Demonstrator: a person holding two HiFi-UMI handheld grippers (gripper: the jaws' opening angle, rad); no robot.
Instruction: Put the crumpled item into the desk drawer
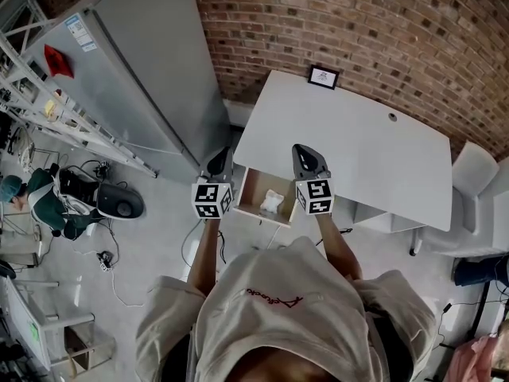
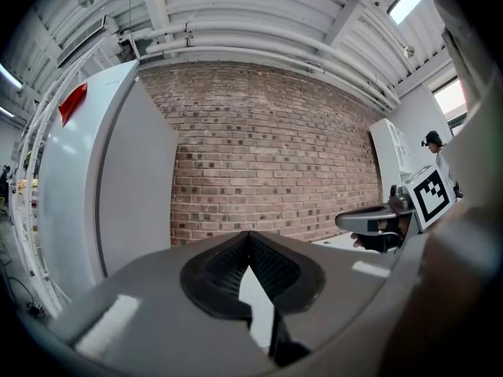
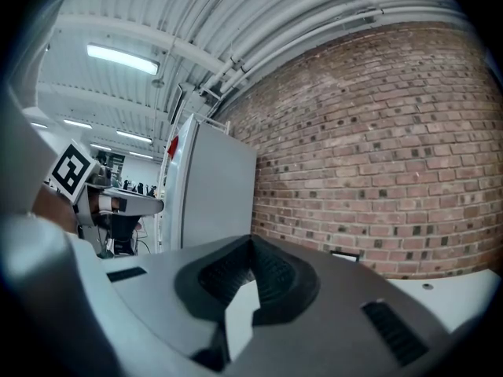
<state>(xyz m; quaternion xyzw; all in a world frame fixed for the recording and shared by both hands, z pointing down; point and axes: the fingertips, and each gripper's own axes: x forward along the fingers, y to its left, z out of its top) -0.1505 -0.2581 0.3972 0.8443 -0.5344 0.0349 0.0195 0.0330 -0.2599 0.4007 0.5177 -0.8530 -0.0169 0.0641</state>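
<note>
Crumpled item (image 1: pixel 271 202): small white wad, creased and lumpy, lying inside the open desk drawer (image 1: pixel 248 191), toward its right side.
Drawer: pale tan interior, pulled out beneath the white desk (image 1: pixel 350 150).
Left gripper (image 2: pixel 250 238): jaws pressed together, nothing between.
Right gripper (image 3: pixel 251 242): likewise closed and empty.

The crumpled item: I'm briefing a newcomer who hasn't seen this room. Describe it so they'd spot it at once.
Find the big white desk against the brick wall, then the drawer pulled open at its near edge, between the left gripper and right gripper. The crumpled item is the small white wad on the drawer's pale brown floor, the only thing inside.
</note>
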